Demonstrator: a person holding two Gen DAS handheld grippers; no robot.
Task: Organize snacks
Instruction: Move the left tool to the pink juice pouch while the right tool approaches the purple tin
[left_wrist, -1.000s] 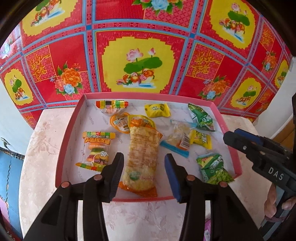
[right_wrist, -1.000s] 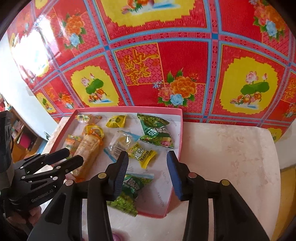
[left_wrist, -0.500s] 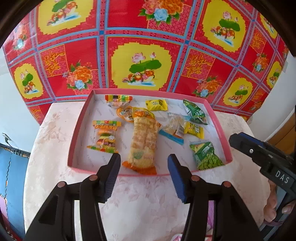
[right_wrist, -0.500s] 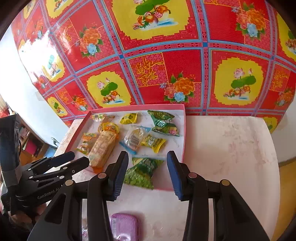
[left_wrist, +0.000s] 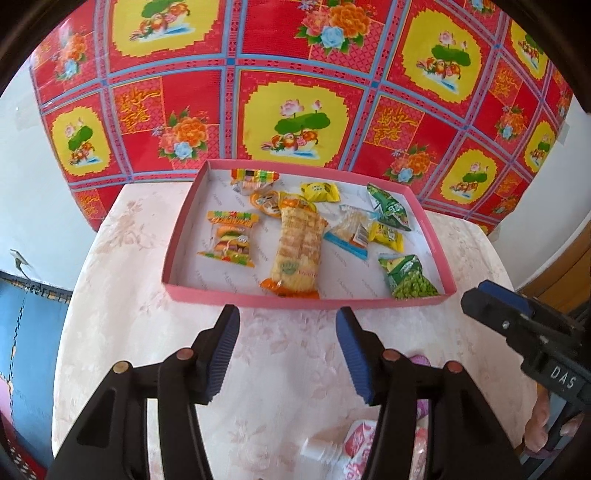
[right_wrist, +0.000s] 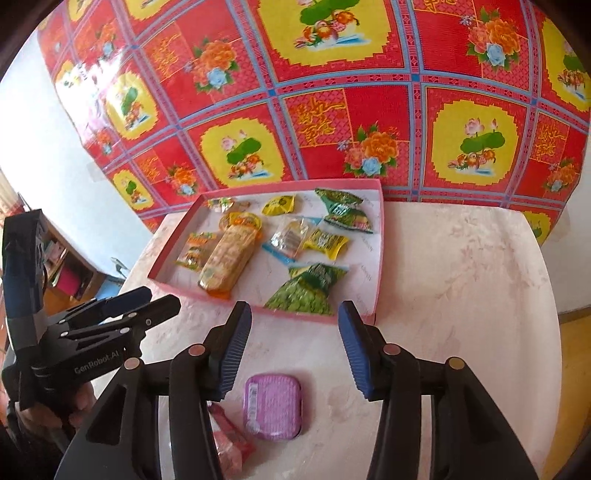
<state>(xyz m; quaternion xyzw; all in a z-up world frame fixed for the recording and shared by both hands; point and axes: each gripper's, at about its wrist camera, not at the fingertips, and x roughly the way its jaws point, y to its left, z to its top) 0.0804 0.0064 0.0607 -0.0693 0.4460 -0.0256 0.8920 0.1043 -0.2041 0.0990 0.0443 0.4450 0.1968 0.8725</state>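
Nearest, a purple snack tin (right_wrist: 272, 405) lies on the table (right_wrist: 461, 280) between the parted, empty fingers of the right gripper (right_wrist: 293, 345), whose jaws have just widened; the left gripper (left_wrist: 287, 353) is likewise part-open and empty. Beyond, the pink tray (left_wrist: 306, 300) holds a long cracker pack (left_wrist: 297, 248) and a green pea packet (left_wrist: 410, 280).

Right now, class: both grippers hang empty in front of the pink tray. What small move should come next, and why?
Probably lower the right gripper onto the purple packet. That packet lies on the table outside the pink tray, just below the open jaws, which have just been opening with nothing between them.
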